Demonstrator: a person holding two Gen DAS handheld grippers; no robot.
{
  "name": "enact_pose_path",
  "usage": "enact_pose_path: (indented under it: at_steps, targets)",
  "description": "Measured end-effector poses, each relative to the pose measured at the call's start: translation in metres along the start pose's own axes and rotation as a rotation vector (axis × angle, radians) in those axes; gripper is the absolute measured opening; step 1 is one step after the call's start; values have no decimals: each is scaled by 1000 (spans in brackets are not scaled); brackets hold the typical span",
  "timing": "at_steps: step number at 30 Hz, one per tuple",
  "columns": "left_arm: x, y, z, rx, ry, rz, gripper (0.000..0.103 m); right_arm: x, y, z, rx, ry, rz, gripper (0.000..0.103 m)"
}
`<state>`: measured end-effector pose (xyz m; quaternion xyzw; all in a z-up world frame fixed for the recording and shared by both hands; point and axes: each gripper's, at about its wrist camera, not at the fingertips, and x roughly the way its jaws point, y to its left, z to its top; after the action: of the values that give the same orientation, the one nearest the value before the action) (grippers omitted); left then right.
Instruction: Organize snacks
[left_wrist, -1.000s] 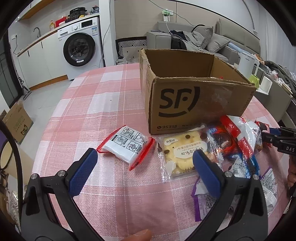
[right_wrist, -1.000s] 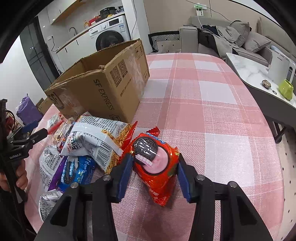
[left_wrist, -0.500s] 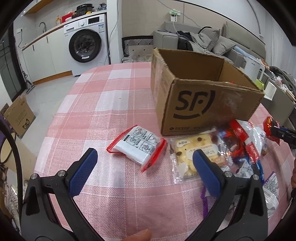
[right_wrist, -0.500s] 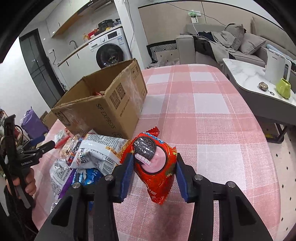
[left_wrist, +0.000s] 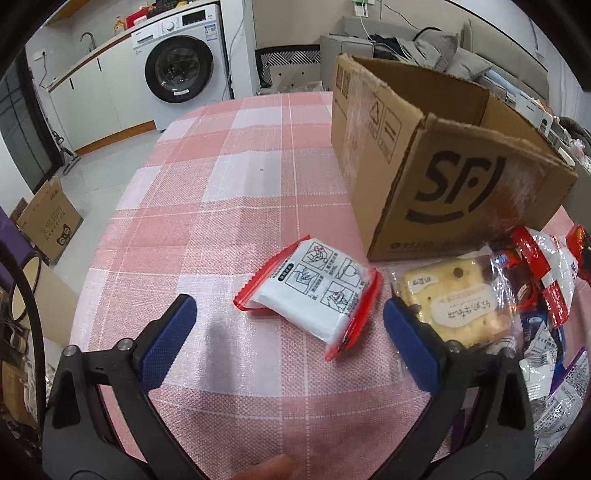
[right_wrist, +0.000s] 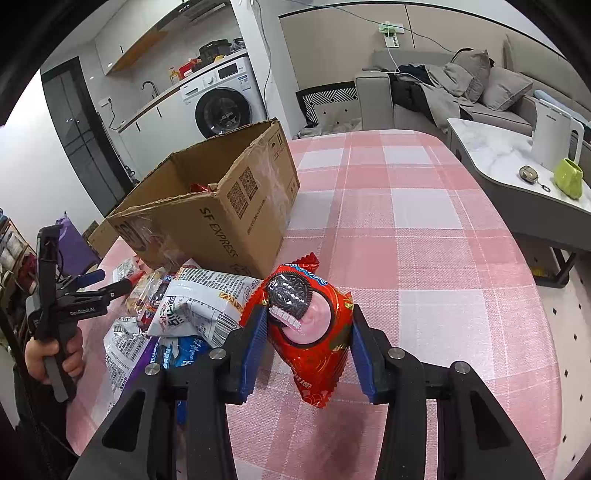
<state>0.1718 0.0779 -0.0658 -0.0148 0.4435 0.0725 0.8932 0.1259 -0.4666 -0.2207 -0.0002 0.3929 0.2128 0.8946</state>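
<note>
- Red foil fills my right gripper (right_wrist: 308, 350): its blue pads are clamped on both sides of a red Oreo packet (right_wrist: 312, 332), which is held clear of the pink checked tablecloth (right_wrist: 424, 266)
- Just left of that packet, a white noodle-print bag (right_wrist: 203, 306) tops a heap of snack packets near the front of an open cardboard box (right_wrist: 221, 206) marked SF Express; something red shows inside the box
- My left gripper (left_wrist: 288, 328) hangs with its jaws spread wide and holds nothing, low above the cloth
- Between and just beyond its blue pads lies a white sachet with red edges (left_wrist: 314, 291), flat on the cloth and apart from both pads
- To the right of the sachet, a clear-wrapped yellow cake (left_wrist: 454, 299) lies close to the box's SF-logo side (left_wrist: 461, 184), with more packets crowded beyond it at the right edge
- A washing machine (left_wrist: 181, 59) and a grey sofa (right_wrist: 461, 88) stand in the room behind the table
</note>
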Motion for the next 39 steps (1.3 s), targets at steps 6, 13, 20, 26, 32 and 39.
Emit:
enact_pose_path:
  at_steps: [6, 13, 20, 26, 32, 39]
  targets:
    - [3, 0, -1, 5, 2, -58, 66, 0, 1, -1, -5, 1, 2, 44]
    - [-3, -4, -4, 30, -26, -98, 48, -3, 2, 0, -7, -8, 6, 44]
    - [-9, -4, -6, 36, -31, -118, 38, -4, 1, 1, -5, -12, 6, 44]
    - [-17, -3, -10, 42, -39, -117, 37, -4, 1, 2, -8, -11, 7, 44]
    - [-14, -5, -12, 92, -7, -75, 58, -4, 1, 2, -8, -10, 8, 44]
    - [-10, -6, 2, 85, -38, -51, 73, -1, 1, 2, -9, -7, 4, 44]
